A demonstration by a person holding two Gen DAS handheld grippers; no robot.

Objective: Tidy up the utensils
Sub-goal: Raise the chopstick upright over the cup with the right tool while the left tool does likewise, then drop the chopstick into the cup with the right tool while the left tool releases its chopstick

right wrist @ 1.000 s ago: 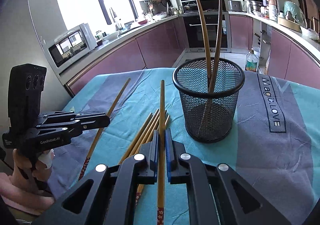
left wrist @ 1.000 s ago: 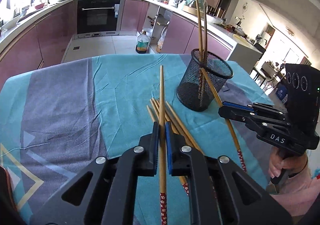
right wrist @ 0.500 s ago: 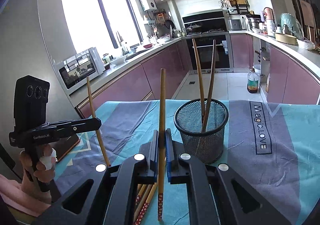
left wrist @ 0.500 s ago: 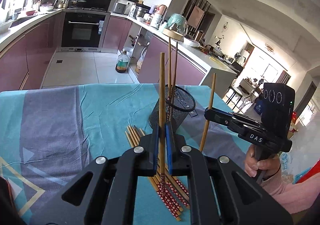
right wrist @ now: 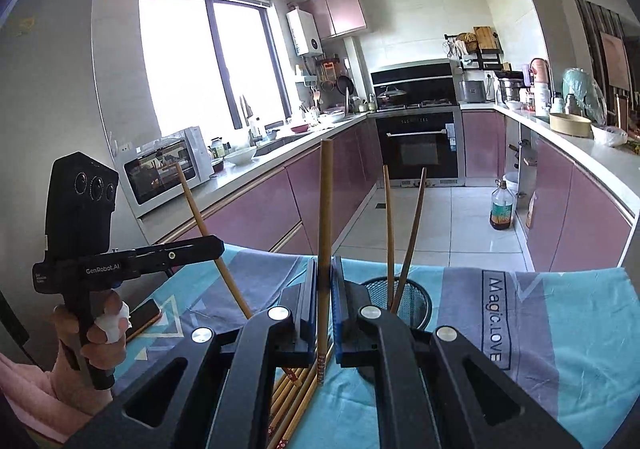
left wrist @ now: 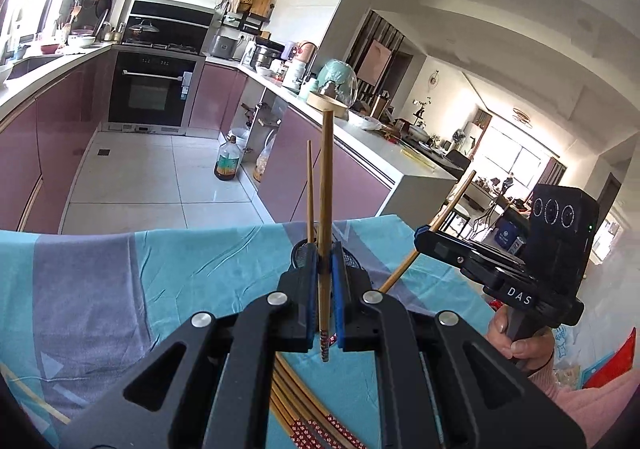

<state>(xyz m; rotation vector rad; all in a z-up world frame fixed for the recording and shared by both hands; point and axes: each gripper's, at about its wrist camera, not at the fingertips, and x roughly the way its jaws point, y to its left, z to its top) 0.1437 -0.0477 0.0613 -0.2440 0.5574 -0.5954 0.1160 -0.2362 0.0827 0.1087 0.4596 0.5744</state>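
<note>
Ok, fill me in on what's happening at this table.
A person is sorting chopsticks with a handheld tool in each hand. The left tool is clamped on one chopstick, and the right tool on another chopstick, both lifted off the tablecloth. Two chopsticks already stand in the mesh holder; a loose bundle lies on the cloth.

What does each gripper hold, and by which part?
Each holds one chopstick low on its shaft, just above the patterned end: left gripper on chopstick, right gripper on chopstick.
</note>
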